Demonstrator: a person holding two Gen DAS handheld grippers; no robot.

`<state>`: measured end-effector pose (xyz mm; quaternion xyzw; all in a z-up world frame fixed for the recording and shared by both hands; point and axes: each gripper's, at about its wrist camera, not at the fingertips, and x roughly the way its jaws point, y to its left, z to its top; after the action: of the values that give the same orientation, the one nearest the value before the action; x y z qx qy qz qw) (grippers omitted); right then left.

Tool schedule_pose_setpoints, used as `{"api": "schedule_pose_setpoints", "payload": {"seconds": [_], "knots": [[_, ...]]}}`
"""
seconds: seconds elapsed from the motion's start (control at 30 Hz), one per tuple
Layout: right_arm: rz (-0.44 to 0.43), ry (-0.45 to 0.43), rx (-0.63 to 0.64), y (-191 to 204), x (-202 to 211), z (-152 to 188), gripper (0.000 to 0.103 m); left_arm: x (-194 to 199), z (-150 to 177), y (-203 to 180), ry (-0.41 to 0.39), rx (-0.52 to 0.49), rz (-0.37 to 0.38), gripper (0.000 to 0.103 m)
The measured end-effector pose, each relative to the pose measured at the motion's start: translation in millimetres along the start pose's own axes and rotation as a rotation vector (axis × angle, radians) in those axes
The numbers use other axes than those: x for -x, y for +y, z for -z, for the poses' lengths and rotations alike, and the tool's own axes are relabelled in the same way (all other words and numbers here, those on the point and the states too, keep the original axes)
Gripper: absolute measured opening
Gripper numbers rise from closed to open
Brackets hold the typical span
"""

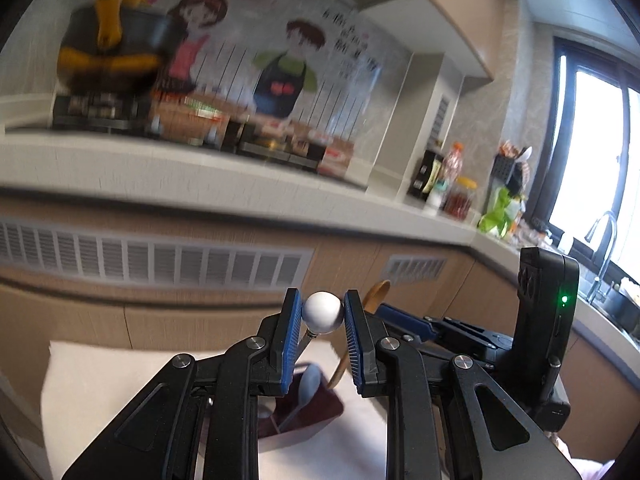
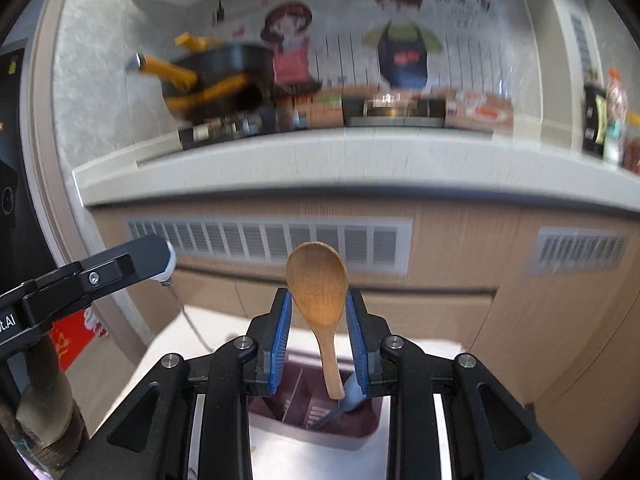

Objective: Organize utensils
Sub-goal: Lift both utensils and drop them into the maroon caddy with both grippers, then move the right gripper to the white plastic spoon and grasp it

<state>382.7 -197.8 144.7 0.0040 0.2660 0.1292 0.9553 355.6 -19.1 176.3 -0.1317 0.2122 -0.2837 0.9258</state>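
My left gripper [image 1: 322, 314] is shut on a white ball-shaped utensil end [image 1: 322, 312] with a thin metal stem running down toward a dark maroon utensil holder [image 1: 320, 412] on a white surface. A pale grey spoon [image 1: 310, 380] stands in that holder. My right gripper [image 2: 318, 312] is shut on a wooden spoon [image 2: 318, 284], bowl up, handle pointing down above the maroon holder [image 2: 316, 420]. The grey spoon [image 2: 352, 396] shows in the holder there. The left gripper [image 2: 160, 260] appears at the left of the right wrist view, the right gripper [image 1: 404, 320] at the right of the left wrist view.
The white surface [image 1: 100, 380] carries the holder. Beyond is a kitchen counter [image 1: 200, 176] with a stove, a black pan with yellow handles [image 1: 112, 40], bottles and jars [image 1: 456, 184], and a sink with a tap [image 1: 604, 248] under a window. Cabinet fronts with vents [image 2: 272, 240] face me.
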Motion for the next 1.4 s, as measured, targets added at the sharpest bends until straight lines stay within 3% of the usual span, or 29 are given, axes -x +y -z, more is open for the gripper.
{"api": "schedule_pose_setpoints", "payload": {"seconds": [0.3,0.5,0.6,0.67,0.87,1.03,1.1,1.27,1.4], "knots": [[-0.005,0.160,-0.058,-16,-65,46,0.025,-69,50,50,0.165,0.099,-0.025,0.023],[0.031,0.218,-0.040,-17,-87,71,0.026,-102,85,75,0.265,0.153,-0.057,0.023],[0.056,0.218,-0.018,-15,-87,75,0.027,-103,90,79,0.274,0.167,-0.073,0.030],[0.078,0.203,0.001,-14,-83,75,0.029,-96,90,80,0.259,0.167,-0.076,0.042],[0.129,0.122,0.062,-4,-42,76,0.051,-51,86,67,0.179,0.121,-0.128,0.056],[0.159,0.091,0.100,6,-4,86,0.077,-15,102,52,0.161,0.039,-0.244,0.072],[0.168,0.084,0.127,11,11,93,0.086,-3,114,46,0.176,0.004,-0.284,0.075],[0.183,0.099,0.194,22,37,119,0.095,28,156,36,0.237,-0.054,-0.348,0.083],[0.175,0.124,0.247,30,52,146,0.101,46,197,37,0.315,-0.068,-0.368,0.084]]}}
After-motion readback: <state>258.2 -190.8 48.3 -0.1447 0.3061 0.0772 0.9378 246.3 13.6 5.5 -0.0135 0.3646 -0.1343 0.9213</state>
